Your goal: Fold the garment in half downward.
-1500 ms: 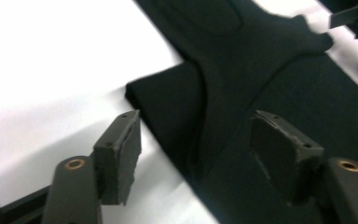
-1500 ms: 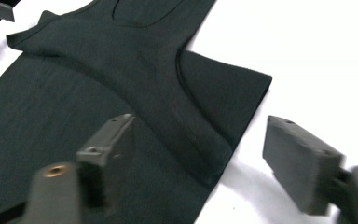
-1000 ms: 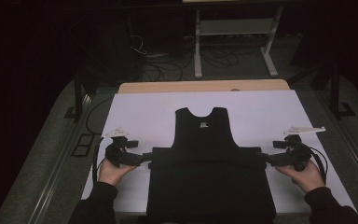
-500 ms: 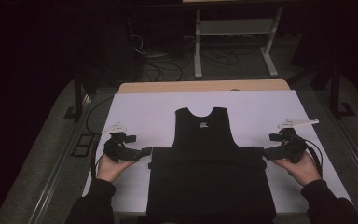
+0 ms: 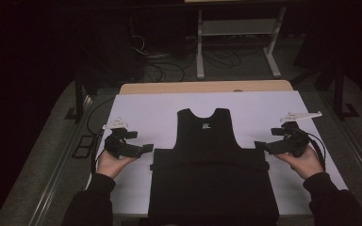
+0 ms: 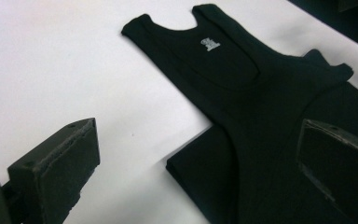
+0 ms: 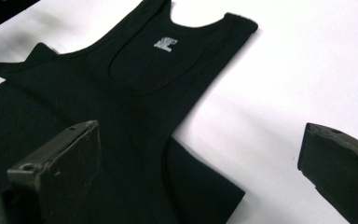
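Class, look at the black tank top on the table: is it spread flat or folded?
Partly folded: the tank top has its hem end doubled up, forming a thick edge across its middle.

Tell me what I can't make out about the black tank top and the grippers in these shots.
- Tank top: hem cut off by the high view's bottom edge.
- Neck label: print too small and blurred to read.
- Left gripper and right gripper: small and dark from above, jaw gap unclear there.
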Demonstrator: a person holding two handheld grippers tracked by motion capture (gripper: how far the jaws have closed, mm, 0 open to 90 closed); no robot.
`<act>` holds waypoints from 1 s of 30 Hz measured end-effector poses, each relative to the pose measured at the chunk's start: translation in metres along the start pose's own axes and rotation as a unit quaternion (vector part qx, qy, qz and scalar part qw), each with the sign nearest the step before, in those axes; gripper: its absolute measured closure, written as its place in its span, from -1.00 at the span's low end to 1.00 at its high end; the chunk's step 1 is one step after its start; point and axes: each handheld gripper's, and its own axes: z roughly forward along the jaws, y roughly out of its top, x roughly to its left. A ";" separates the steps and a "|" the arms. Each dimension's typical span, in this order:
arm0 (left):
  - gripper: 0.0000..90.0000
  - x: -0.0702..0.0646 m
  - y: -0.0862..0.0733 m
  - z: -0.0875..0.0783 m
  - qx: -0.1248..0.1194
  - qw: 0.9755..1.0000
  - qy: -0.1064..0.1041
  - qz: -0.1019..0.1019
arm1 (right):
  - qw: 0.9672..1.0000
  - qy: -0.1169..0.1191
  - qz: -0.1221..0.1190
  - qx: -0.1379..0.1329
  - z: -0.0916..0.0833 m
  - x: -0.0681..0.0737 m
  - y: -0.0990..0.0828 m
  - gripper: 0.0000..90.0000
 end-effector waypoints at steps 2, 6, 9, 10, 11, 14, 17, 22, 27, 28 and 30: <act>-1.00 0.000 0.002 0.001 0.003 1.000 0.000 0.003 | 1.000 0.001 -0.001 0.000 0.000 0.000 0.004 -1.00; -1.00 -0.002 0.006 0.004 0.009 1.000 -0.002 0.010 | 1.000 0.007 -0.005 -0.007 0.000 -0.001 0.011 -1.00; -1.00 -0.002 0.010 0.004 0.010 1.000 0.000 0.012 | 1.000 0.009 -0.003 -0.013 0.000 -0.002 0.016 -1.00; -1.00 -0.002 0.011 0.004 0.009 1.000 0.000 0.012 | 1.000 0.013 -0.004 -0.015 0.000 -0.002 0.017 -1.00; -1.00 -0.002 0.013 0.004 0.010 1.000 0.000 0.012 | 1.000 0.016 -0.004 -0.016 0.000 -0.003 0.018 -1.00; -1.00 -0.001 0.018 0.005 0.012 1.000 0.001 0.016 | 1.000 0.017 -0.005 -0.017 0.000 -0.004 0.022 -1.00; -1.00 -0.002 0.025 0.006 0.010 1.000 0.000 0.018 | 1.000 0.018 -0.007 -0.017 0.001 -0.004 0.026 -1.00; -1.00 -0.002 0.037 0.009 0.015 1.000 -0.001 0.027 | 1.000 0.019 -0.012 -0.016 0.002 -0.006 0.033 -1.00; -1.00 0.000 0.047 0.014 0.017 0.999 -0.018 0.023 | 1.000 0.016 -0.014 -0.015 0.004 -0.008 0.041 -1.00; -1.00 0.001 0.049 0.016 0.017 0.999 -0.017 0.022 | 1.000 0.017 -0.015 -0.016 0.004 -0.009 0.043 -1.00; -1.00 0.002 0.052 0.018 0.019 0.999 -0.019 0.022 | 1.000 0.016 -0.015 -0.017 0.004 -0.010 0.046 -1.00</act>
